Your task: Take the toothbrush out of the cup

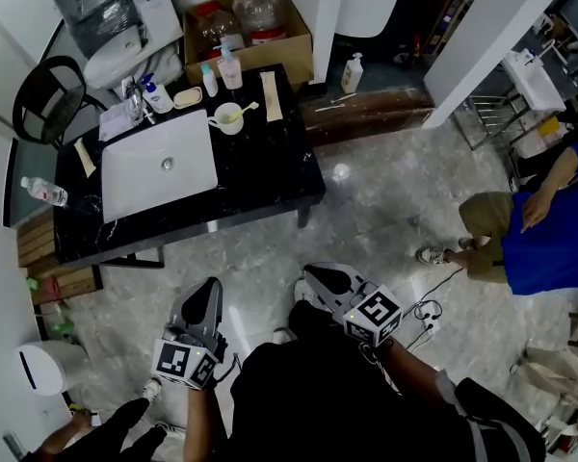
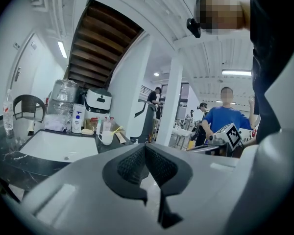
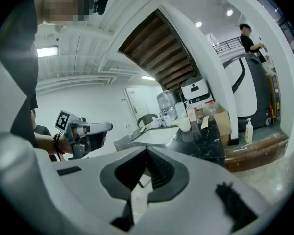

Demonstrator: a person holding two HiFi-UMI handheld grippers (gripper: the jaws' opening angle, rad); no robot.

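A white cup stands on the black counter, behind the sink's right corner. A pale yellow-green toothbrush leans out of it to the right. Both grippers hang well short of the counter, over the floor near the person's body. My left gripper and my right gripper are shut with nothing in them. In the left gripper view the cup and toothbrush appear far off beyond the shut left gripper. The right gripper view shows the cup distant past the shut right gripper.
A white sink basin fills the counter's left half. Bottles and a soap dish line the back edge. Behind stand a cardboard box and a black chair. A person in blue sits at right.
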